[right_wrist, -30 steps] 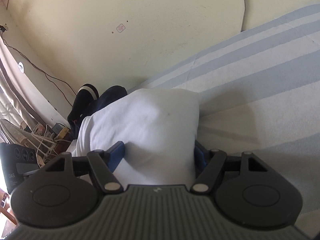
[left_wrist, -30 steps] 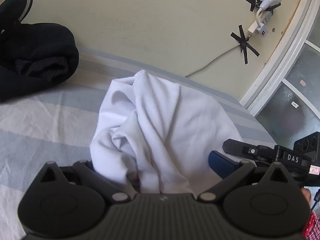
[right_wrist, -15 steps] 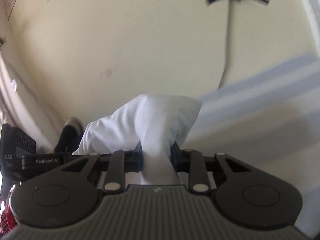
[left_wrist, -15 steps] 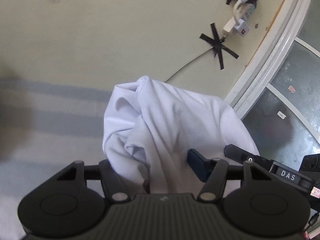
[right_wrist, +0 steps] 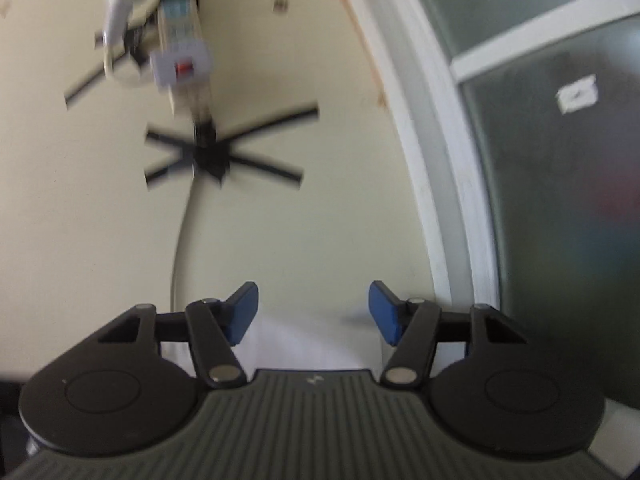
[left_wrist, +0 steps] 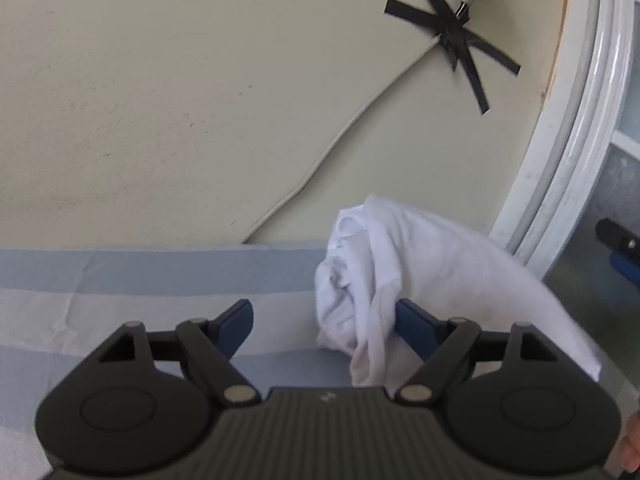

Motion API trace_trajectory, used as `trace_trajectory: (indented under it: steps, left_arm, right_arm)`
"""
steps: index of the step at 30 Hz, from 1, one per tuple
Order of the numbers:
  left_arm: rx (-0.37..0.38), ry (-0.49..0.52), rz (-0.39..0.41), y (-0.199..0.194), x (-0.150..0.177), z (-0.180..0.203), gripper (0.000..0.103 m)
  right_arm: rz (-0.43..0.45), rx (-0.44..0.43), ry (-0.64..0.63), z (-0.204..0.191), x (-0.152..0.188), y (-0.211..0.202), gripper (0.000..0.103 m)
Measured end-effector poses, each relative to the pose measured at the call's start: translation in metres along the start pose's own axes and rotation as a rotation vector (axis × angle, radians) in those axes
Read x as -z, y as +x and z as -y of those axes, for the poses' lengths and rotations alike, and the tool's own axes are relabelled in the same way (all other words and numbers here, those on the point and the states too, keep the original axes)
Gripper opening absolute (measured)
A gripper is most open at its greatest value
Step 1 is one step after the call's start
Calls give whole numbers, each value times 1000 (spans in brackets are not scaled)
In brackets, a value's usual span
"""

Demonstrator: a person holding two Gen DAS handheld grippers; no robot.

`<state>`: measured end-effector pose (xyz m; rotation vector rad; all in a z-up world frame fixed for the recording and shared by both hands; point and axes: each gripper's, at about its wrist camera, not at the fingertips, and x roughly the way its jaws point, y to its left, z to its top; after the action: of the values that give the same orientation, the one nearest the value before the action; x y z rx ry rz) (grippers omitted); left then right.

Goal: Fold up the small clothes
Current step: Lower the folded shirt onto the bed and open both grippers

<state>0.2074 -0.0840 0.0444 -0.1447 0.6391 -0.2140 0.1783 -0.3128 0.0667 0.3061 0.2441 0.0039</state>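
White garment [left_wrist: 420, 280], the piece I'm folding, sits bunched at the lower right of the left wrist view, on the striped bed [left_wrist: 120, 292] hard up against the wall [left_wrist: 200, 100]. My left tool [left_wrist: 324, 324] has its jaws apart and opening; cloth is draped over the right-hand finger [left_wrist: 416, 326] but nothing is pinched, the left finger standing clear over bare bedding. I'd judge that fold of fabric is just hanging on the pad, not gripped. Over on the right wrist view, my right tool [right_wrist: 314, 312] is also spread and opening, pointing at the wall with the black tape cross [right_wrist: 212, 156] and the white door frame [right_wrist: 440, 200] at the right; only a pale strip of cloth [right_wrist: 304, 344] shows low between the fingers, untouched by either pad. So both tools are free of the garment, which looks set aside near the wall, I'd guess to clear the middle of the bed. It looks more heaped than neatly folded from here, though I can't see its far side.
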Motion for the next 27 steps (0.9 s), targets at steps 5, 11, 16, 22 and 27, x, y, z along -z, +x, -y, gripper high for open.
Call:
trace_trajectory:
  steps: [5,11,16,22,27]
  left_arm:
    - [-16,14,31,-9,5,1,81]
    - [-163,113,70,-43,28,26,81]
    - [-213,115,33,-97,67,34,86]
    - [-219,108,4,-126,93,41,88]
    - [-244,146,47,-135,98,48,91]
  right_arm:
    - [-52,-6,-66,-16,8,4,65]
    - [-22,-22,-27,-31,-4,-7,65]
    - [-159,-6,129,-20,5,-56,65]
    - [-233,41,133,-10,50,-113,66]
    - [-201,55,163,-6,58,-131,66]
